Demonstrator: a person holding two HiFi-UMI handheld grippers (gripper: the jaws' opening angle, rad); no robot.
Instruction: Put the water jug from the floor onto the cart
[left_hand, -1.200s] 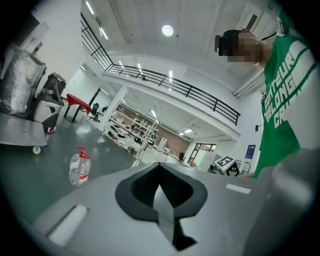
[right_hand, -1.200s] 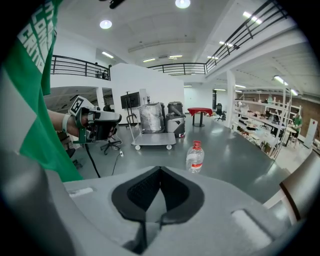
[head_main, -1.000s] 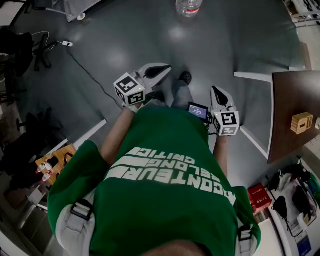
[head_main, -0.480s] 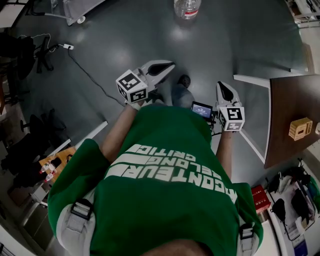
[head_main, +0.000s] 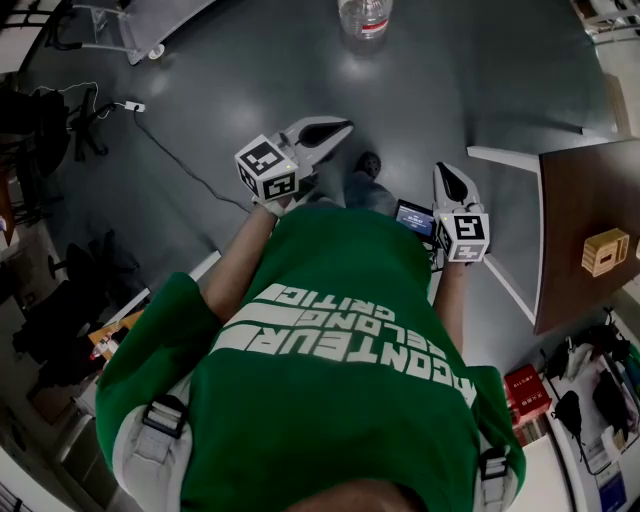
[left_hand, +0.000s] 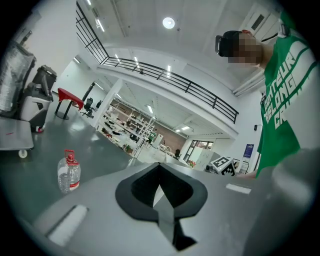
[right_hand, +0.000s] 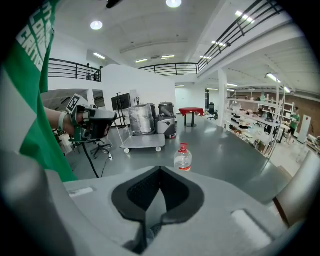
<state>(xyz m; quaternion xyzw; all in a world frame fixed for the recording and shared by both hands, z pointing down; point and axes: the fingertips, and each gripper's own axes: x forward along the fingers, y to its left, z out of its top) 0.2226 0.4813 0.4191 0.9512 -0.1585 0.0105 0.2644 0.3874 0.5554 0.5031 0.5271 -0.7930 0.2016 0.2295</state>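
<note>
The jug (head_main: 364, 14) stands upright on the floor (head_main: 480, 80) at the top middle of the head view, cut off by the edge, well apart from both grippers. The left gripper (head_main: 338, 128), near the middle, has its jaws pressed together with nothing in them. The right gripper (head_main: 444, 176), to its lower right, is the same. In the right gripper view the cart (right_hand: 142, 142) sits left of the jug, apart from it.

Left gripper (head_main: 333, 130) held out ahead of the torso, roughly level, jaws together with nothing between them; right gripper (head_main: 447, 178) alongside, tilted downward, jaws likewise closed and empty; left forearm (head_main: 235, 265) and right forearm (head_main: 451, 300) reach forward.
</note>
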